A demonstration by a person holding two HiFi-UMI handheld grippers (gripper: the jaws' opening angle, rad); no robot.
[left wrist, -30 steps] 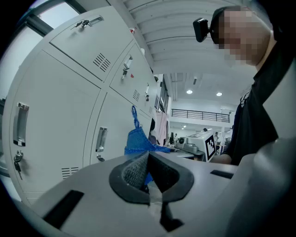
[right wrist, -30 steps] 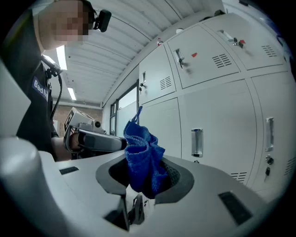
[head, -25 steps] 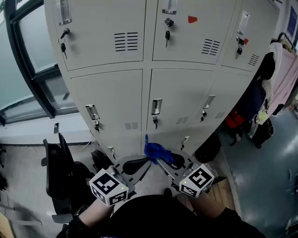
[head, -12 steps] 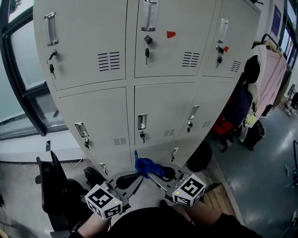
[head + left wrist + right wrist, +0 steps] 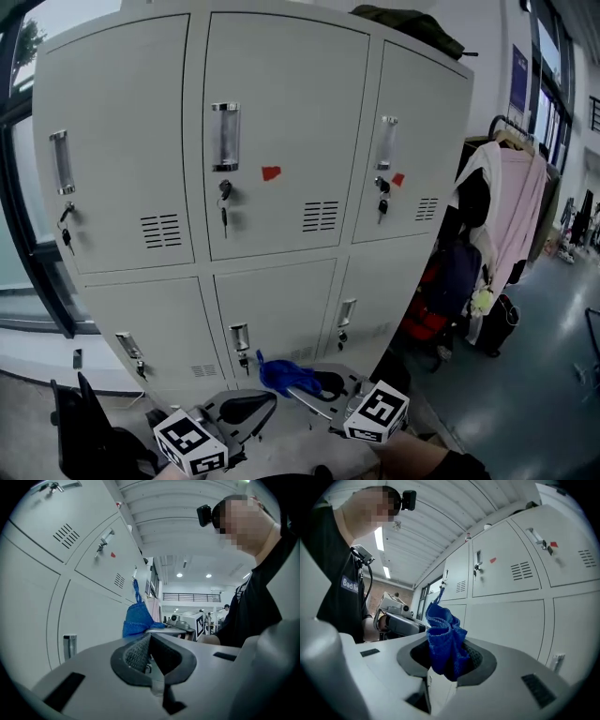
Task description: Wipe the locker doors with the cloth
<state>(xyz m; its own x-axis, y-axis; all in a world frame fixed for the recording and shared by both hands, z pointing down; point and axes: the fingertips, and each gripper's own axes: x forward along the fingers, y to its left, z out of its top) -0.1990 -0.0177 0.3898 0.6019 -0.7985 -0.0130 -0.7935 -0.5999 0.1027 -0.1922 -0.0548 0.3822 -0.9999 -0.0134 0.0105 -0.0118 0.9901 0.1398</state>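
Jaws of the right gripper clamp the blue cloth, held low before the grey locker doors; left gripper jaws closed, empty. Hanging clothes flank the doors at right.

Bright, even indoor light, soft shadows. Strip lights glare above the right gripper, spot lights beyond the left gripper. Heavy fisheye: lockers bow, gripper views vignette black. Gripper bodies soft, cloth sharp.
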